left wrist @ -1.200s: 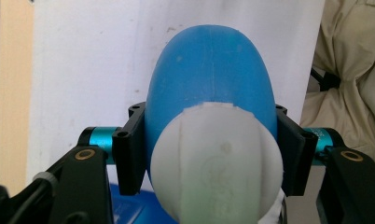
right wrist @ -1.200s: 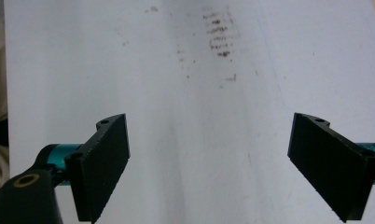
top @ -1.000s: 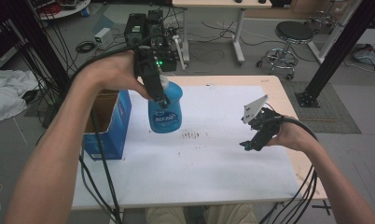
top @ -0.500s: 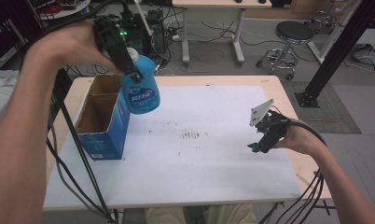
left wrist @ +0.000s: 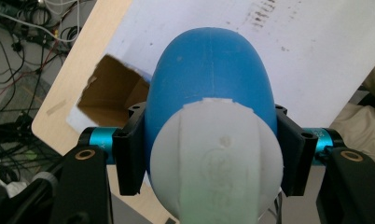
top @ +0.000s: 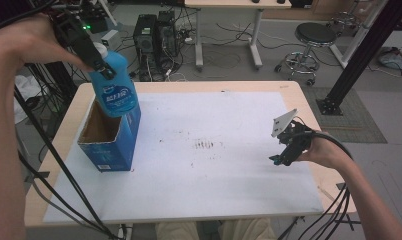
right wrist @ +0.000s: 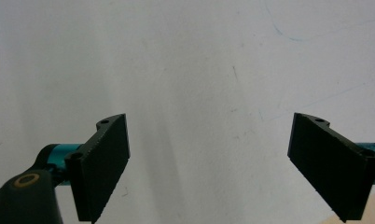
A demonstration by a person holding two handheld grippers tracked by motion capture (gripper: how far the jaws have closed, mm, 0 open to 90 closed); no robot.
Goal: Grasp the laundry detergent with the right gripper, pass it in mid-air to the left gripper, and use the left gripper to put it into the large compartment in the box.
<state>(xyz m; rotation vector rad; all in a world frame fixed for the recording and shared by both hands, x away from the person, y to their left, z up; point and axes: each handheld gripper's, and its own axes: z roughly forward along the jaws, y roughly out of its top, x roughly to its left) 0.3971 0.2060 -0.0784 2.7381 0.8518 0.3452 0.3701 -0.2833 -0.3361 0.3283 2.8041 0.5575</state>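
A blue bottle (top: pixel 114 87) with a white cap hangs in the air over the open top of a blue cardboard box (top: pixel 110 136) at the table's left. My left gripper (top: pixel 100 63) is shut on the bottle's neck. In the left gripper view the bottle (left wrist: pixel 209 79) fills the middle, its white cap (left wrist: pixel 218 158) nearest the camera, and both black pads press its sides; the box's brown inside (left wrist: pixel 113 91) shows beyond it. My right gripper (top: pixel 284 156) hovers low over the white sheet at the right, open, with nothing between its fingers (right wrist: pixel 104 161).
A white sheet (top: pixel 214 150) with small dark marks covers most of the wooden table (top: pixel 299 90). Cables trail from both grippers over the table's near edge. Behind the table are computer towers (top: pixel 154 35), a stool (top: pixel 314 37) and a black post (top: pixel 359 55).
My left gripper has carried the bottle up and to the left, from the table beside the box to above its open top. The right gripper has barely shifted.
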